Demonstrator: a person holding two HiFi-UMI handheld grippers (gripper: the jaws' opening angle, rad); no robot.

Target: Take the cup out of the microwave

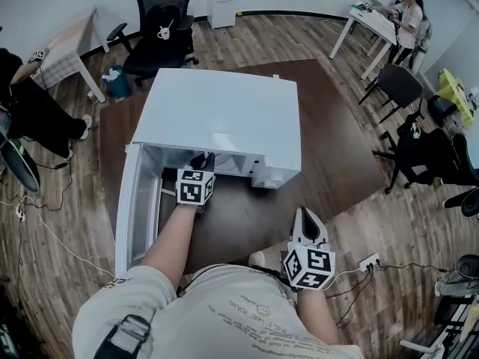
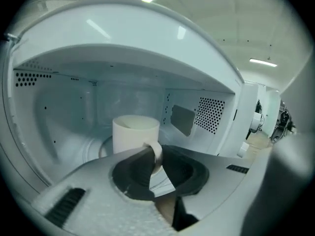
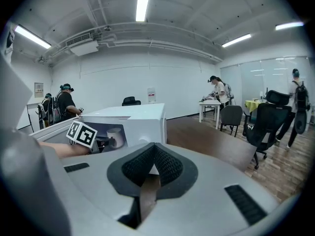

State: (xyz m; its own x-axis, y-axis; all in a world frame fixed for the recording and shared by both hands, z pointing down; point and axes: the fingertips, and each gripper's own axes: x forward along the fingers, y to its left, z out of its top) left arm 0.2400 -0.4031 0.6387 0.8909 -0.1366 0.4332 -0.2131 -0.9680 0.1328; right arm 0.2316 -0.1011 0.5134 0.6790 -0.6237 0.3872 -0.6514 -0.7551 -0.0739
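A white cup [image 2: 135, 132] stands on the turntable inside the white microwave [image 1: 224, 114], whose door [image 1: 127, 208] hangs open to the left. My left gripper [image 1: 203, 160] reaches into the cavity. In the left gripper view its jaws [image 2: 155, 152] are shut on the cup's handle [image 2: 157, 154], with the cup body just beyond the tips. The right gripper view also shows the cup [image 3: 115, 134] in the cavity beside the left gripper's marker cube [image 3: 81, 134]. My right gripper [image 1: 306, 215] is held low at the right, shut [image 3: 154, 151] with nothing in it.
The microwave sits on a dark brown table [image 1: 329, 140]. Black office chairs [image 1: 161, 21] stand behind and to the right [image 1: 400, 84]. A power strip [image 1: 368, 262] lies on the wooden floor. People sit at desks at the far left [image 1: 30, 103] and far right [image 1: 408, 17].
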